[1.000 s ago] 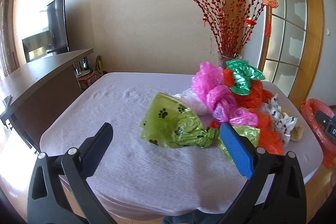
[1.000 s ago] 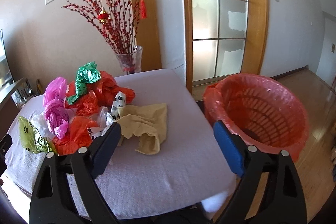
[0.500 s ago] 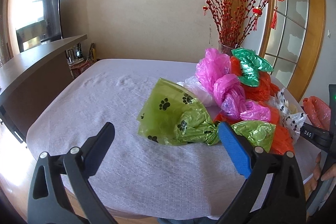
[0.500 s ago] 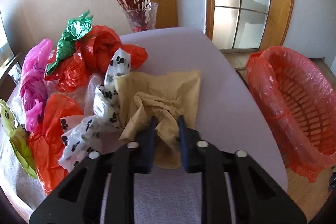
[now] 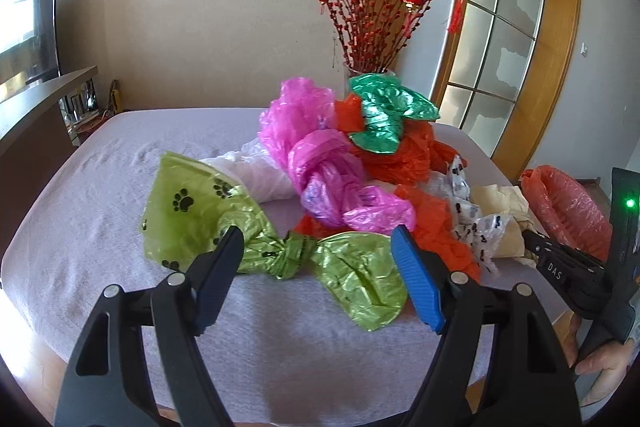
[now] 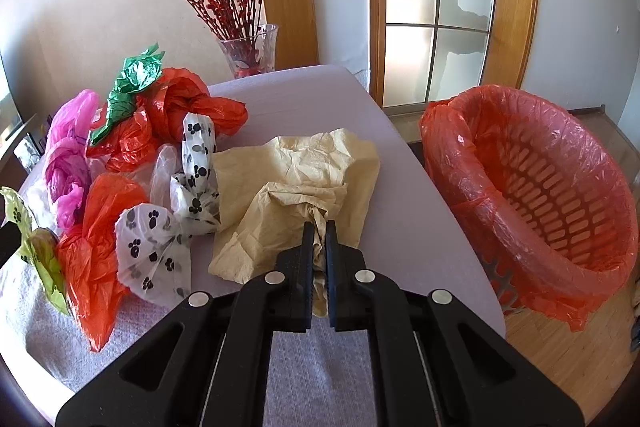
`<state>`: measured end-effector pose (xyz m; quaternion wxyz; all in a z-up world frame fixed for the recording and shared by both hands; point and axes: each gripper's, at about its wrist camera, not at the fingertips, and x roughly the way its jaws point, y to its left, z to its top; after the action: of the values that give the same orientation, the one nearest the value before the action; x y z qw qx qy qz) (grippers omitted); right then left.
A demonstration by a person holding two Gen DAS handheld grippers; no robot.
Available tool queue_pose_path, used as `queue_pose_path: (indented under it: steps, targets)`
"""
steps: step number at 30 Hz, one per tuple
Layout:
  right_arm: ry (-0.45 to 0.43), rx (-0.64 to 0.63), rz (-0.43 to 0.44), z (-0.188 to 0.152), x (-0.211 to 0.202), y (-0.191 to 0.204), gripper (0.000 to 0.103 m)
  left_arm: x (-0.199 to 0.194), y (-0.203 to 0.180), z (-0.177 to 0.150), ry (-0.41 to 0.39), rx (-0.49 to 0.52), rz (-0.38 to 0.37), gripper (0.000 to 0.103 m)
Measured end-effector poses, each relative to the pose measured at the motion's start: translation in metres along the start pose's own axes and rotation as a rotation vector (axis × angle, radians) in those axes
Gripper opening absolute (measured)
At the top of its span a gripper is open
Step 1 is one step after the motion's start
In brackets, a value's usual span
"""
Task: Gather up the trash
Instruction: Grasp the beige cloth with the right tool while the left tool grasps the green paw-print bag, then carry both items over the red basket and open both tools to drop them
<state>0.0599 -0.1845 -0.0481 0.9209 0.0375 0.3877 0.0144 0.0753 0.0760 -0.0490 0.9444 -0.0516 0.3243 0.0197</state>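
A pile of crumpled plastic bags lies on the purple-covered table [image 5: 100,163]. My left gripper [image 5: 318,241] is open, its fingers on either side of the knotted green paw-print bag [image 5: 208,215]. Pink [image 5: 320,167], orange [image 6: 176,111], dark green [image 5: 384,115] and white paw-print [image 6: 160,247] bags lie behind it. My right gripper [image 6: 319,231] is shut on a fold of the tan bag [image 6: 304,171] near the table's right edge; it also shows in the left wrist view [image 5: 532,249]. A red basket [image 6: 536,187] lined with a red bag stands on the floor to the right.
A glass vase [image 6: 250,49] with red berry branches stands at the back of the table. A wooden-framed glass door [image 6: 436,7] is behind the basket. A dark counter [image 5: 36,103] and a TV are at the left.
My right gripper moved in from open above the table and shut on the tan bag. My left gripper moved closer to the green paw-print bag, still open.
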Motion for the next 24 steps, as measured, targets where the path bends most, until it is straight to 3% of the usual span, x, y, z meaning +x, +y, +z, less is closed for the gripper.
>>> queue_pose_path:
  steps: [4, 10, 14, 15, 24]
  targets:
    - [-0.001, 0.015, 0.009, -0.003, -0.005, -0.005, 0.006, 0.001, -0.019, -0.004, 0.006, 0.034, -0.008, 0.070]
    - [-0.005, 0.022, 0.005, -0.008, -0.013, -0.011, 0.006, 0.014, -0.028, -0.009, 0.037, 0.055, 0.010, 0.055]
    - [-0.012, 0.032, 0.002, -0.010, -0.019, -0.016, 0.006, 0.026, -0.027, -0.011, 0.075, 0.054, -0.002, 0.012]
    - [-0.017, 0.034, 0.004, -0.010, -0.022, -0.017, 0.006, 0.025, -0.023, -0.012, 0.084, 0.038, -0.025, 0.007]
    - [-0.090, 0.031, 0.040, 0.003, -0.050, -0.019, 0.006, -0.007, 0.004, 0.013, 0.021, 0.035, -0.058, 0.003]
